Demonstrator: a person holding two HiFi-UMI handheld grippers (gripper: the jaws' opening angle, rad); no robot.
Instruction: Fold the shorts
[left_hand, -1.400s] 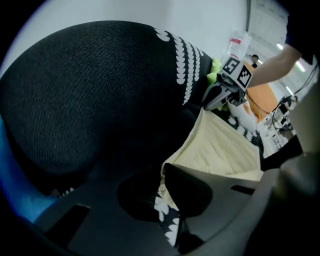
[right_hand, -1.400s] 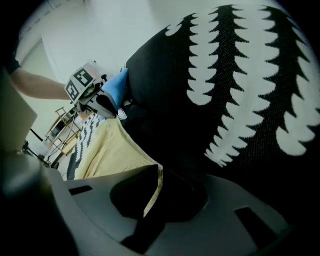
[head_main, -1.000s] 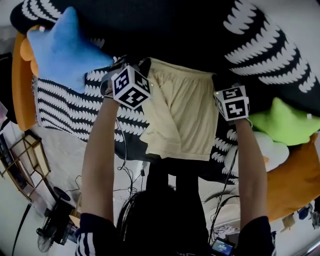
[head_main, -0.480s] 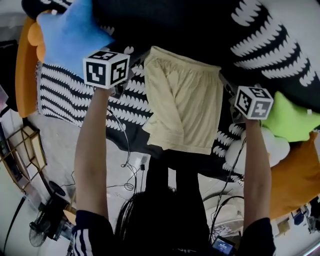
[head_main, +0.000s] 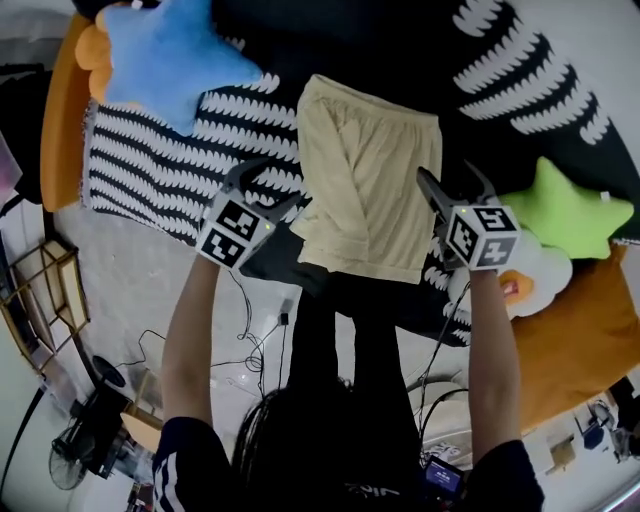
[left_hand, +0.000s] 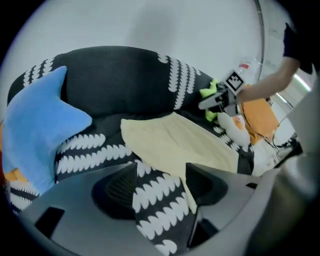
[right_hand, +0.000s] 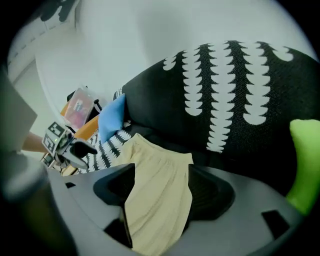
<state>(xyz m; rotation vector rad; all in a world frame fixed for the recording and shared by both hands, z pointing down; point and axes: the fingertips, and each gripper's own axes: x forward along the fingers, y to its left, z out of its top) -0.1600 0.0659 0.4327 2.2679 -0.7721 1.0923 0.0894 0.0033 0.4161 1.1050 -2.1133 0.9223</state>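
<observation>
Light, limp yellow shorts (head_main: 368, 180) lie half-folded to the right of the blue star cushion (head_main: 170, 60), probably best pinched at the hem corners by the left hand-held gripper (head_main: 262, 190) and right hand-held gripper (head_main: 452, 185), both just opened wide and empty.

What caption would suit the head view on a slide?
Left tongs and right tongs, just opened and empty, flank folded pale yellow shorts on a black-and-white sofa.

The shorts (head_main: 368, 180) lie on the sofa (head_main: 150, 165) between left cushion (head_main: 170, 55) and right cushion (head_main: 565, 215).
</observation>
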